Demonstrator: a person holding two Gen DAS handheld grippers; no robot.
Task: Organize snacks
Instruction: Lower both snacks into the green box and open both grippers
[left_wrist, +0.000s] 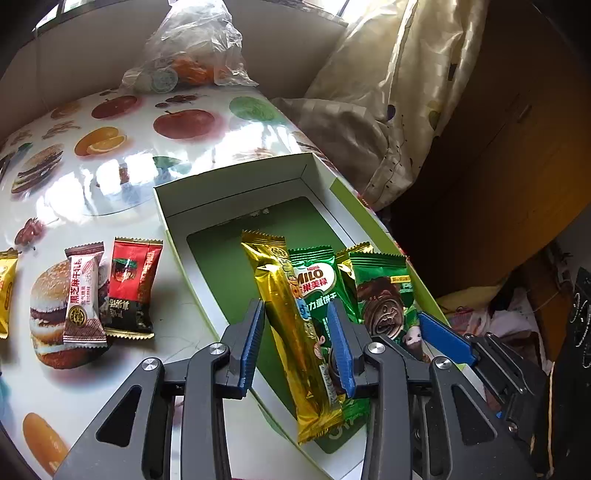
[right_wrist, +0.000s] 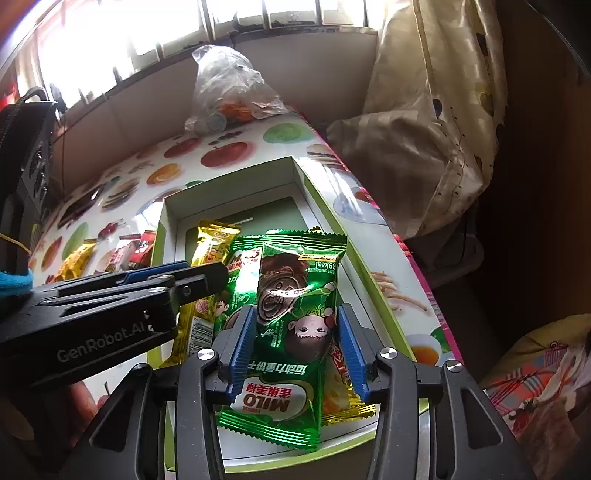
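Snacks in crinkled foil wrappers lie in two groups: at far left on the glossy fruit-and-burger printed table (left_wrist: 177, 325) wait a yellow packet (left_wrist: 6, 291) at the frame edge, a pink-and-brown sesame candy packet (left_wrist: 84, 295) and a red-and-black packet (left_wrist: 132, 286) overlapping it, all outside the box. To their right stands the shallow white cardboard box with a green floor (left_wrist: 236, 266), its near-left wall running between the loose packets and the left tongs (left_wrist: 295, 343). These tongs are spread, the long gold foil bar (left_wrist: 291, 332) lying between the blue pads without visible pressure, so I judge it released inside the box. Beside it lie a green Milo biscuit packet (left_wrist: 314, 280) and a second green Milo packet with a cartoon face (right_wrist: 295, 314). The right tongs (right_wrist: 297, 345) straddle that second packet, pads just beside its edges; whether they pinch it I cannot tell. To place well, each pack should probably be set flat and parallel to the gold bar, then the tongs lifted straight up so the serrated wrapper ends do not snag. The box's far half is bare green and offers room; its right wall sits near the table edge, beyond which a cream curtain (left_wrist: 399, 92) hangs, so sideways sweeps there risk nudging the box off.
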